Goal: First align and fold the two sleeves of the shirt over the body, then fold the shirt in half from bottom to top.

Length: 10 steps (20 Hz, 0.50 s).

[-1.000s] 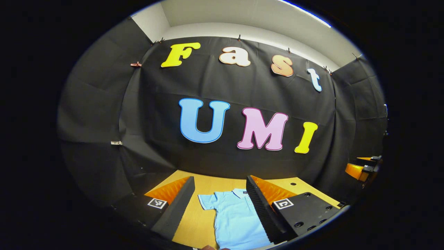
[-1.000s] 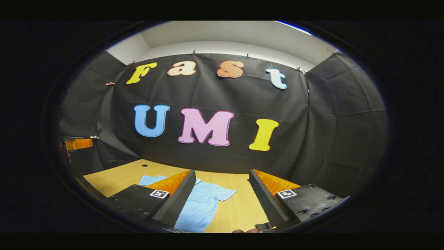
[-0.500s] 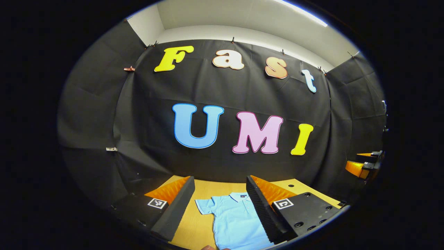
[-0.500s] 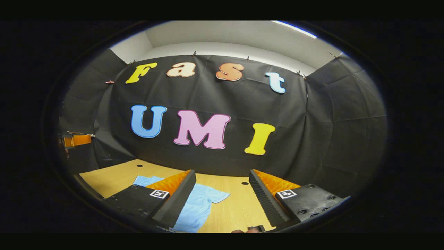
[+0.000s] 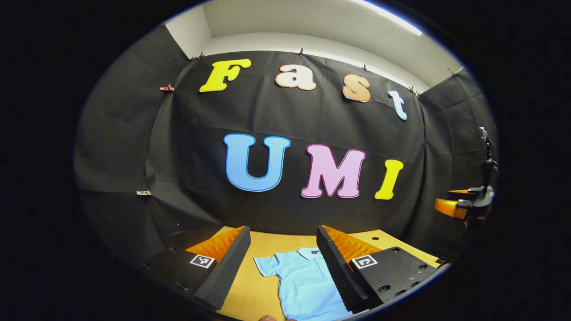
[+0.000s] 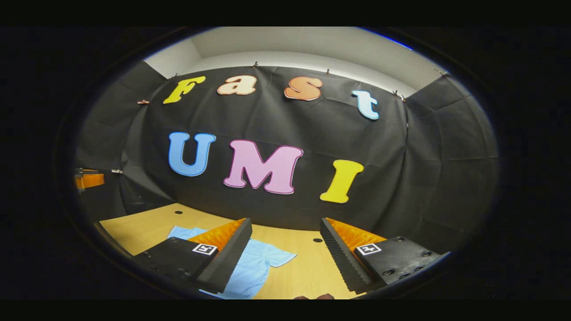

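A light blue short-sleeved polo shirt (image 5: 305, 285) lies flat on the wooden table (image 5: 254, 290), collar toward the far wall. In the left gripper view my left gripper (image 5: 283, 234) stands open above it, with the shirt's left sleeve (image 5: 266, 265) between the fingers and nothing held. In the right gripper view the shirt (image 6: 254, 267) lies at lower left, partly hidden behind the left finger. My right gripper (image 6: 285, 225) is open over bare table, to the right of the shirt's sleeve (image 6: 279, 257). The right gripper (image 5: 461, 206) also appears far right in the left gripper view.
The table (image 6: 147, 223) runs back to the black cloth wall. Small dark holes (image 6: 317, 240) dot its surface. The other gripper (image 6: 87, 179) shows at the far left edge of the right gripper view.
Both views have shifted slightly. The shirt sits a little more to the right between the left fingers. The right gripper has risen at the left gripper view's edge.
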### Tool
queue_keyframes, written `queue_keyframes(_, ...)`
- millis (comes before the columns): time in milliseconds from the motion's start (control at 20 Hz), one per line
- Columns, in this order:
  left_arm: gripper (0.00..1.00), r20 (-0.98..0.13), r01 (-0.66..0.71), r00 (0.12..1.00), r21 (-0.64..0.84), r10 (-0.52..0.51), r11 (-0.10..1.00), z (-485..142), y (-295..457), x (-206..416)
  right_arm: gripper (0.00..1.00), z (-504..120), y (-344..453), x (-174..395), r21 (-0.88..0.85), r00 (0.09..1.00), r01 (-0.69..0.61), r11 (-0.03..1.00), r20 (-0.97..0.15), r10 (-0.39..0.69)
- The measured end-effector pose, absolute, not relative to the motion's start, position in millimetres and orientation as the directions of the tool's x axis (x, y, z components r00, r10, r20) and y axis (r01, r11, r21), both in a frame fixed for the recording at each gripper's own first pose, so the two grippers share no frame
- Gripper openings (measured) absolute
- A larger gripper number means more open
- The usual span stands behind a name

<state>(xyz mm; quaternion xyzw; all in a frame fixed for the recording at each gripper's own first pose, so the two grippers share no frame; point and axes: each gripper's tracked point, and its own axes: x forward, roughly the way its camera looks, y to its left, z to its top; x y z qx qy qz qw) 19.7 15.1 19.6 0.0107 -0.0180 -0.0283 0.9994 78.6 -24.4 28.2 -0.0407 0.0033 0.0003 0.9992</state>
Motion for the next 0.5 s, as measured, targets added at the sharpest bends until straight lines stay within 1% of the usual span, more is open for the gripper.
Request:
queue_keyframes(100,0.95,0.018,0.031,0.999,0.014,-0.032,0.999,12.5,23.4,24.4,0.95,10.6,-29.1,112.2,-0.095,0.998,-0.029,0.995,-0.053,0.024)
queue_keyframes(150,0.95,0.009,0.017,1.0,0.007,-0.017,1.0,9.7,26.2,27.4,0.97,-4.9,-31.9,130.8,-0.093,0.995,-0.041,0.995,-0.093,0.032)
queue_keyframes(300,0.95,-0.028,-0.023,0.999,0.004,0.023,1.0,-3.2,27.6,41.7,0.97,-60.5,-41.4,187.4,-0.065,0.977,-0.056,0.996,-0.208,0.042)
queue_keyframes(400,0.96,-0.049,-0.057,0.997,0.024,0.058,0.998,-8.2,29.1,57.4,0.97,-108.4,-38.6,226.8,-0.023,0.954,-0.092,0.995,-0.29,0.082)
queue_keyframes(450,0.96,-0.062,-0.075,0.995,0.029,0.077,0.997,-11.4,29.7,67.4,0.97,-143.7,-40.9,249.7,-0.011,0.929,-0.111,0.994,-0.357,0.1)
queue_keyframes(500,0.96,-0.079,-0.089,0.993,0.024,0.091,0.996,-13.8,28.1,77.4,0.97,-172.0,-40.9,266.5,-0.001,0.908,-0.132,0.991,-0.401,0.12)
